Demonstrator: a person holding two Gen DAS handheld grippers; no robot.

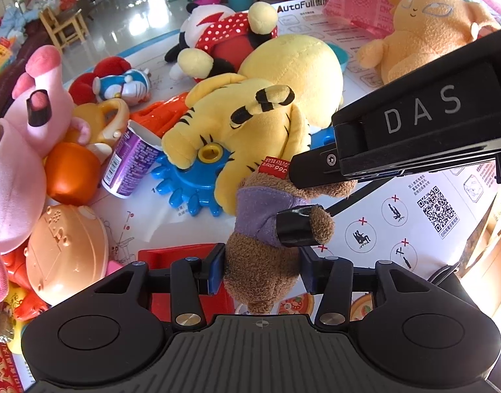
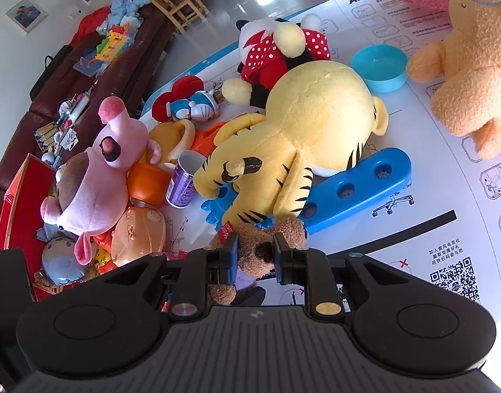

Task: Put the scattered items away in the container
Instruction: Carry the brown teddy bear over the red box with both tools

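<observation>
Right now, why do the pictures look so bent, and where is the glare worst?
Both views are fisheye: in the right wrist view the poster edge curves like a bowl. Glare is strongest on the shiny floor at the top of the left wrist view; the bear close to the lens stays sharp.

Orange plush (image 1: 437, 23): we lose its top at the frame edge.
Red box (image 2: 14, 203): mostly buried (toys heaped inside).

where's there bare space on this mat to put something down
Bare printed mat lies right of the blue holed bar, down to the QR code. Left of the yellow tiger it is crowded: purple can, pink plush.
</observation>
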